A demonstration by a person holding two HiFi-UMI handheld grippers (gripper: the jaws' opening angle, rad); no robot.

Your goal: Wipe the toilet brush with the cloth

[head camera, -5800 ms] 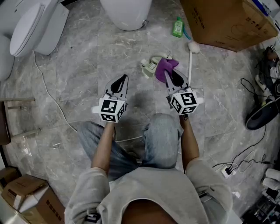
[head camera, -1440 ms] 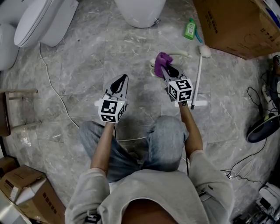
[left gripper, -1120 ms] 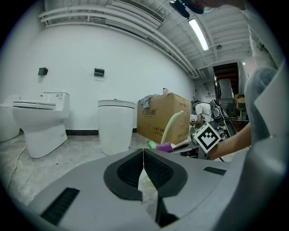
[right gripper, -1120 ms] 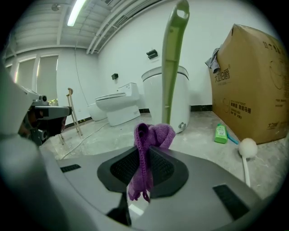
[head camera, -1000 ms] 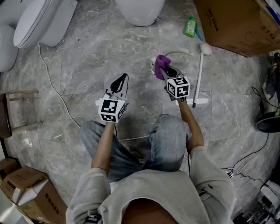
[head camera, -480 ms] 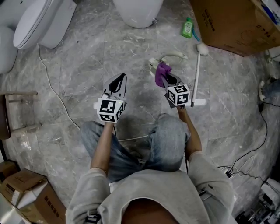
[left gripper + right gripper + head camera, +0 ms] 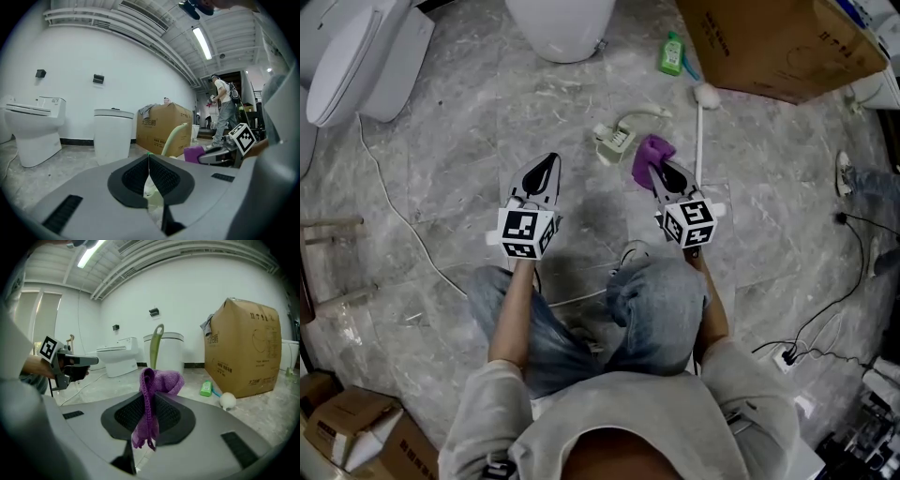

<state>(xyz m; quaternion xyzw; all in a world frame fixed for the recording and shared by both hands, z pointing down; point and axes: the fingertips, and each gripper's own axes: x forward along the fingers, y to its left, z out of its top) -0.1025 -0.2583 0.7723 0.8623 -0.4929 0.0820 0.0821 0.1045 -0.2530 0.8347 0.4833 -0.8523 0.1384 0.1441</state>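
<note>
The pale green toilet brush (image 7: 617, 137) lies on the grey floor, its curved handle (image 7: 174, 137) pointing away from me. My right gripper (image 7: 659, 169) is shut on a purple cloth (image 7: 648, 152), which bunches up above the jaws (image 7: 161, 379) and hangs a little right of the brush head, apart from it. My left gripper (image 7: 550, 162) hovers left of the brush, shut with nothing between its jaws. In the right gripper view the brush handle (image 7: 156, 347) rises just behind the cloth.
A long white rod with a round end (image 7: 704, 95) lies right of the cloth. Beyond are a green bottle (image 7: 671, 54), a cardboard box (image 7: 778, 42), a white toilet (image 7: 356, 58) and a white bowl (image 7: 561, 28). Cables (image 7: 389, 202) cross the floor. A person (image 7: 221, 110) walks behind.
The right gripper has lifted the purple cloth off the brush and holds it just right of the brush head. The left gripper has stayed shut in about the same place.
</note>
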